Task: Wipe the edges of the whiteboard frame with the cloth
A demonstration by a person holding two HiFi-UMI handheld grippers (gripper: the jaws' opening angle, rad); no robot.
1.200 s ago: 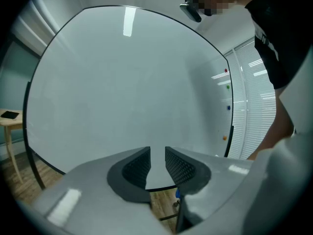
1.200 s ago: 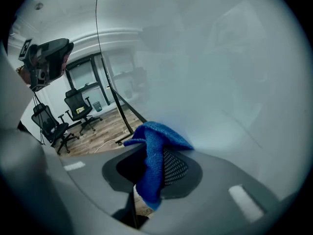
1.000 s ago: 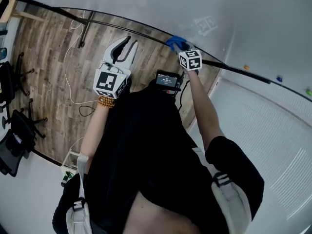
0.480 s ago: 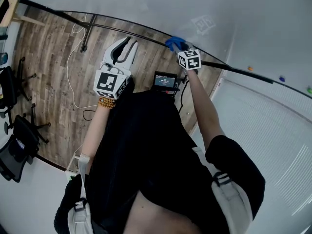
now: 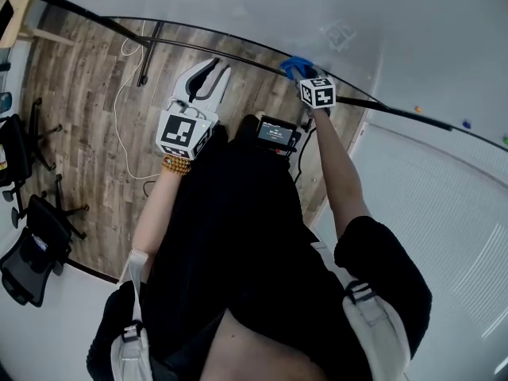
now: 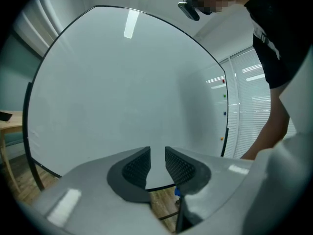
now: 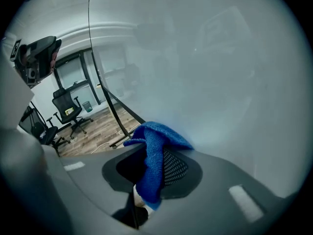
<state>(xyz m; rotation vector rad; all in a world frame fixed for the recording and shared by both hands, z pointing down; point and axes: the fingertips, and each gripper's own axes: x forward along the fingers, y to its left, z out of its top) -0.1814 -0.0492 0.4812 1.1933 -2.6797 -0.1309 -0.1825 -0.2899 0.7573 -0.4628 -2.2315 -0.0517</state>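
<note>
The whiteboard [image 5: 333, 14] fills the top of the head view, and its black frame edge [image 5: 397, 111] runs across below it. A blue cloth [image 5: 295, 67] is pressed on that edge, and my right gripper [image 5: 305, 78] is shut on it. In the right gripper view the cloth [image 7: 156, 146] hangs folded between the jaws of the right gripper [image 7: 155, 155], against the white board, with the frame edge [image 7: 90, 33] to the left. My left gripper [image 5: 213, 70] hovers left of the cloth, near the frame. The left gripper [image 6: 157, 160] has a narrow gap between its jaws with nothing in it.
Below the board lies wood floor with a loose white cable [image 5: 119, 101] and a black stand leg [image 5: 147, 54]. Office chairs [image 5: 32, 228] stand at the left. A small screen device [image 5: 275, 132] hangs at the person's chest. White blinds [image 5: 436, 213] are at the right.
The right gripper and the cloth have shifted a little to the right along the frame edge. The left gripper has kept about the same place, still with nothing in it.
</note>
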